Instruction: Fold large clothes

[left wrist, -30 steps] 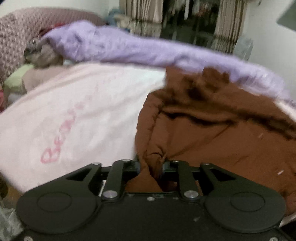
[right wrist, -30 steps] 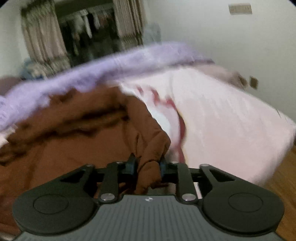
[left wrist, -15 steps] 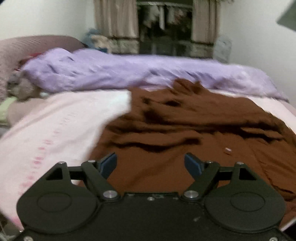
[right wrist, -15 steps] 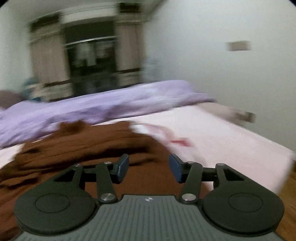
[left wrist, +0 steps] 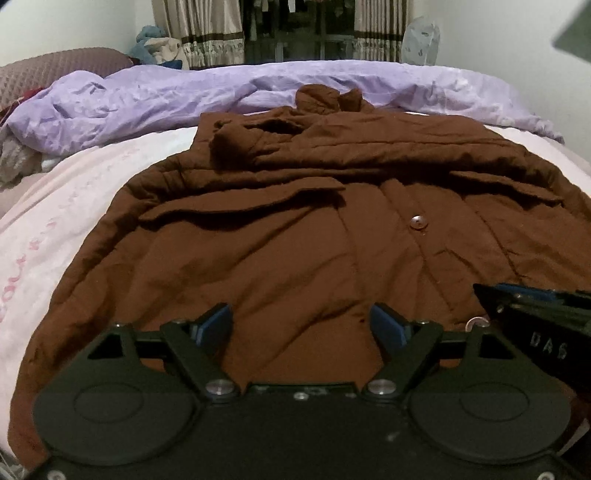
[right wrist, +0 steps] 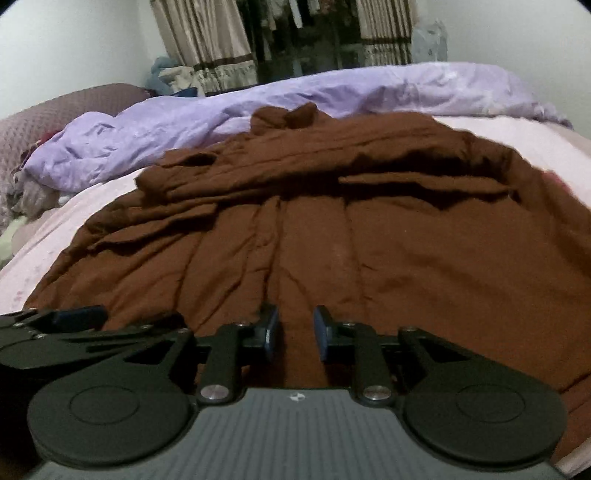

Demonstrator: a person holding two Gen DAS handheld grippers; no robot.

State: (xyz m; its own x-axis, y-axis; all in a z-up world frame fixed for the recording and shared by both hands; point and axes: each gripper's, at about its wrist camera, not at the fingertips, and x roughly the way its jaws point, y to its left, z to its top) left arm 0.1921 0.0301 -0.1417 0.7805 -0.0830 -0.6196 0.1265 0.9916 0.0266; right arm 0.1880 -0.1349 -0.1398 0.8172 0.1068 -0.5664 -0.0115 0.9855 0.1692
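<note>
A brown coat (left wrist: 295,229) lies spread on the pink sheet (left wrist: 55,221) of a bed, with a lilac duvet (left wrist: 166,96) bunched along the far side. We see its long axis running from near to far: the hem is nearest us and the hood or collar (left wrist: 325,98) points away, resting against the duvet. A sleeve (left wrist: 258,144) is folded across the upper chest, its cuff toward the left. One button (left wrist: 418,222) shows on the front, right of centre.

We hold the left gripper (left wrist: 301,325) just above the near hem, left of the coat's midline; its jaws stand wide and are opening, with cloth below them but nothing pinched. The right gripper (right wrist: 294,334) hovers beside it over the middle of the hem; its blue pads (right wrist: 272,328) stand a narrow gap apart and are closing, with no fold of cloth visibly gripped between them. Each gripper appears at the edge of the other's view, so the two are close together.

Far behind the bed hang patterned curtains (left wrist: 207,33).
</note>
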